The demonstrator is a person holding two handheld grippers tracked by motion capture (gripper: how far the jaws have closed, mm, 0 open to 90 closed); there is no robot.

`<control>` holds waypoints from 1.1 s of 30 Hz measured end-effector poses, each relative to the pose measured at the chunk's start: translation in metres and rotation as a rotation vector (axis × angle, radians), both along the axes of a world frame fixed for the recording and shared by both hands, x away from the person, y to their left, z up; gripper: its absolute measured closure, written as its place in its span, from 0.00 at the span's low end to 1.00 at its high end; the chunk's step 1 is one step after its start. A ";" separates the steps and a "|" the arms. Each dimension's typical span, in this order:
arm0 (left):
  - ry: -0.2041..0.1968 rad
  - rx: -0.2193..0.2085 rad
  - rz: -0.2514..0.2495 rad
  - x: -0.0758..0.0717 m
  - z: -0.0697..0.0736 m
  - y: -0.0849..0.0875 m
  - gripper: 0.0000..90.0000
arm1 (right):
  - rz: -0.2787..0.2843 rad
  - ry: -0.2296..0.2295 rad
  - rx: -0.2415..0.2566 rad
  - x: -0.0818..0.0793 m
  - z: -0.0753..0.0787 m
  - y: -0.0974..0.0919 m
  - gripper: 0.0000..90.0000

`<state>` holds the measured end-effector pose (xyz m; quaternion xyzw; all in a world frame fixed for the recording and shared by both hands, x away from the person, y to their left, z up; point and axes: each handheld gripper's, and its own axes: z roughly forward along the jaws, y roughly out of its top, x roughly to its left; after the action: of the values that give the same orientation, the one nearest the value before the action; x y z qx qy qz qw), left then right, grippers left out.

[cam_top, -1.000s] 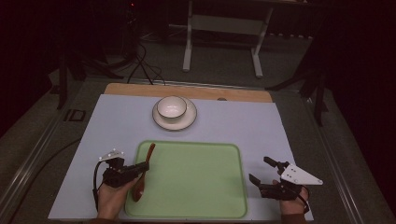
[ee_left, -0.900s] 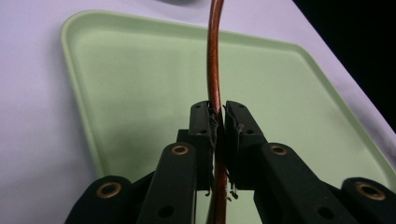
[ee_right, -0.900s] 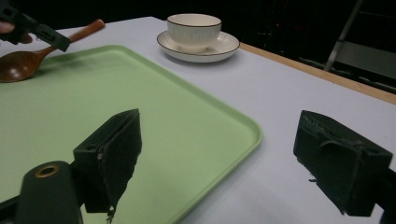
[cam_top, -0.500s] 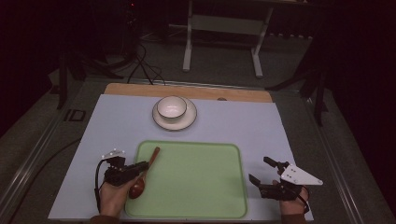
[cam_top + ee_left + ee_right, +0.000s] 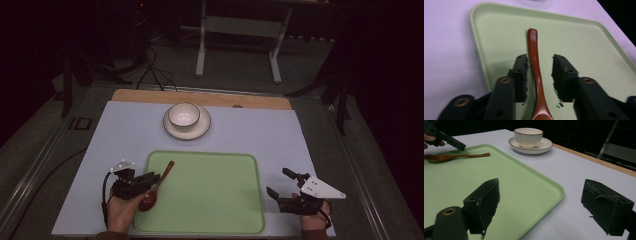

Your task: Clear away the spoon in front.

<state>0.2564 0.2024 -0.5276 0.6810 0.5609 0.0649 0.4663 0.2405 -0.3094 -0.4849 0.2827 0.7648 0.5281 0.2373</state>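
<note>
While the wooden spoon (image 5: 535, 72) is lying on the green tray (image 5: 225, 180), it is being released by the left gripper (image 5: 152, 178), its jaws having just been parted; the right gripper (image 5: 280, 187) is being held agape, empty.

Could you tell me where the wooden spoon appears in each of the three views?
High view: wooden spoon at the green tray's left edge.
Left gripper view: spoon handle runs up the centre between the open jaws, untouched.
Right gripper view: spoon at upper left.
Shared landmark: the green tray.
</note>
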 end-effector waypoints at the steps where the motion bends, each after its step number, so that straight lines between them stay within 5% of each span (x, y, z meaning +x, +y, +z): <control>1: -0.011 0.005 0.001 -0.001 0.001 0.000 0.67 | 0.000 0.000 0.001 0.000 0.000 0.000 0.17; 22: -0.273 0.205 0.005 -0.027 0.031 0.007 0.49 | -0.004 -0.005 0.003 -0.001 0.001 -0.002 0.17; 23: -0.311 0.226 0.005 -0.032 0.036 0.008 0.49 | -0.003 -0.006 0.004 0.000 0.001 -0.002 0.17; 33: -0.425 0.278 0.034 -0.053 0.047 0.024 0.45 | -0.009 0.005 0.001 0.001 0.001 -0.006 0.16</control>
<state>0.2032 0.2267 -0.4801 0.7003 0.4472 0.2908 0.4744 0.2417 -0.3157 -0.4837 0.2878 0.7638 0.5266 0.2376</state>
